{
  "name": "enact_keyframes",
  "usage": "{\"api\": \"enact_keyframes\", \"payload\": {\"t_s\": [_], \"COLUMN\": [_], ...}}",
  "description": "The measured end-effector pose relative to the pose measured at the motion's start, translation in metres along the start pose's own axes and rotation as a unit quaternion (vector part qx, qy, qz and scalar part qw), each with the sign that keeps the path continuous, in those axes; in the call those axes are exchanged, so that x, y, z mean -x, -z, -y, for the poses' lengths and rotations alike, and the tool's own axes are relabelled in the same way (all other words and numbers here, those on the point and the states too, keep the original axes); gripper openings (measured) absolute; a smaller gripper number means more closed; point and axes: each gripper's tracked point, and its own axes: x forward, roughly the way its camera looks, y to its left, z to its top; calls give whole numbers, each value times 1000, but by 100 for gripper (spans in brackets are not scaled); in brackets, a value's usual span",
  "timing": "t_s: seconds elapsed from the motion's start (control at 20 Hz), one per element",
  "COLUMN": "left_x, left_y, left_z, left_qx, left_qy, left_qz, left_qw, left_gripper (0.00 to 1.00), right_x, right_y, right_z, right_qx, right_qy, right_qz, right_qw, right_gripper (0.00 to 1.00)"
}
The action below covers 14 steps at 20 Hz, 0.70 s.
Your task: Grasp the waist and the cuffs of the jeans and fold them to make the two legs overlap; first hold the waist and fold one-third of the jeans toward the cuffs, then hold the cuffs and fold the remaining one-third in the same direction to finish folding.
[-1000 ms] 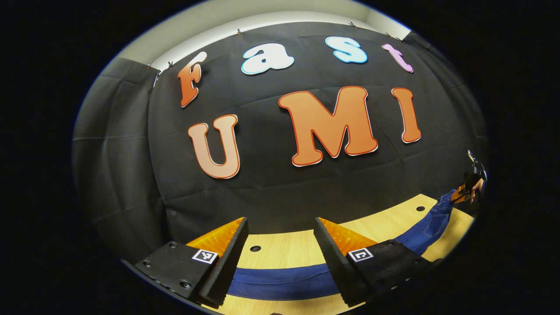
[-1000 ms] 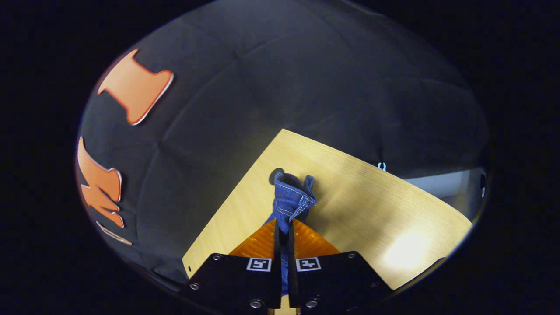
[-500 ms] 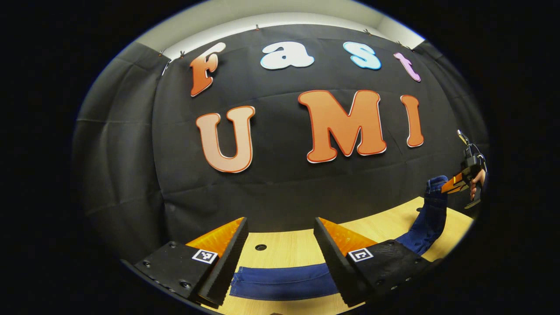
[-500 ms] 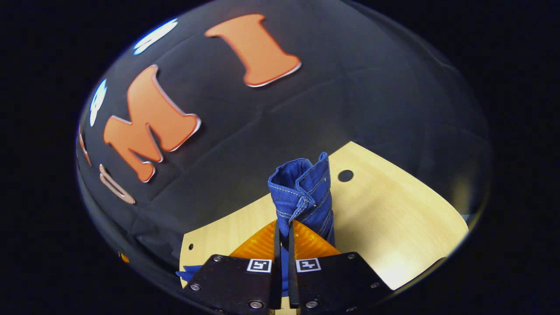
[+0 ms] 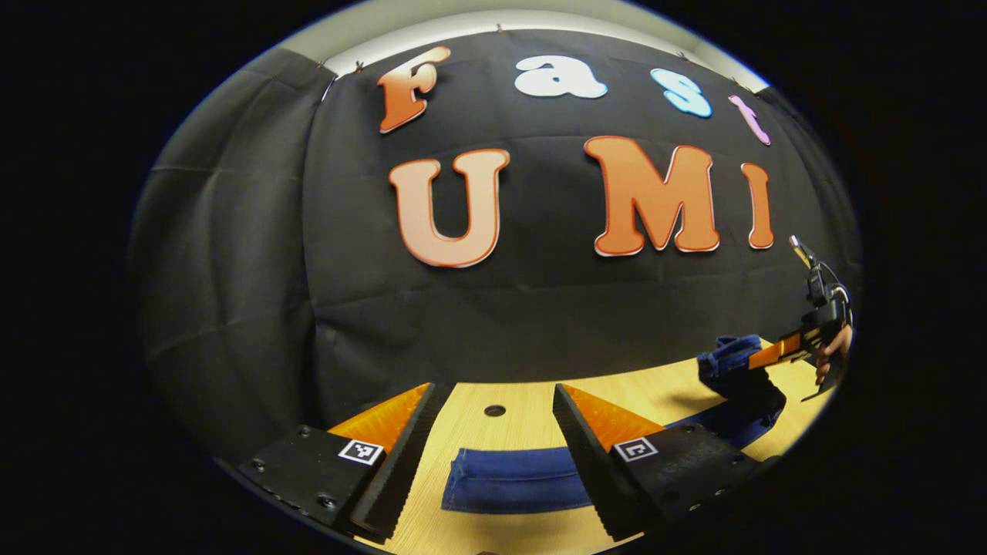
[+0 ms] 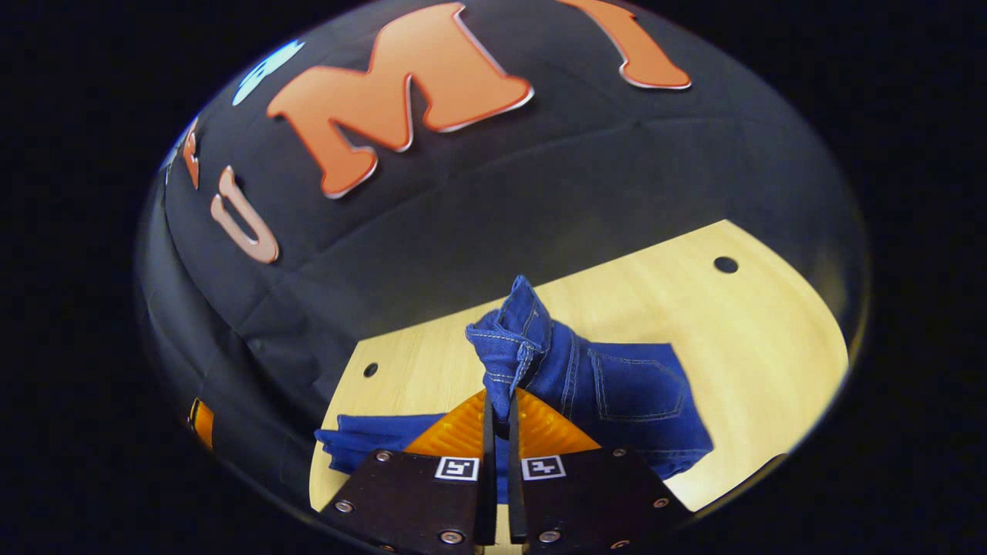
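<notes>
Jeans (image 6: pixel 617 393) lie flat on the bench (image 6: pixel 763 339), long axis along the bench's length: cuffs (image 5: pixel 463 486) end toward the left-hand end, waist (image 6: pixel 513 351) at the other end. Legs look already overlapped, a single narrow blue strip, so the lengthwise fold reads as done.

Judgement: mid first third-fold. Waist is lifted clear of the bench and bunched, with the back pocket (image 6: pixel 636 385) panel sloping down behind it; not yet laid down toward the cuffs. Cuff fold remains after that.

Right gripper (image 6: pixel 499 432): fingers pinched together on the waist hem, denim sticking up between them. In the left gripper view it sits far toward the right-hand end, a hand (image 5: pixel 833 358) behind it.

Left gripper (image 5: pixel 493 455): fingers spread wide, holding nothing, hovering above the cuffs near the front edge. A bench hole (image 5: pixel 494 411) sits just beyond the cuffs.
</notes>
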Motion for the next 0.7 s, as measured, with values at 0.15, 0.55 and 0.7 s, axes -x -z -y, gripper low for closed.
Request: {"api": "enact_keyframes", "payload": {"t_s": [0.15,0.55,0.7], "left_x": [-6,-27,-29], "left_y": [30,106,157], "left_z": [-33,-35,-33], "left_qx": [31,176,276], "left_qy": [-13,21,-5], "left_qz": [-41,-152,-240], "left_qw": [999,972,931], "left_gripper": [93,96,98], "right_x": [-13,25,53], "right_y": [37,17,-19], "right_z": [-7,-33,-20], "right_qx": [11,14,28], "right_qy": [7,-57,-44], "right_qz": [-52,-34,12], "right_qw": [999,998,999], "right_gripper": [6,45,57]}}
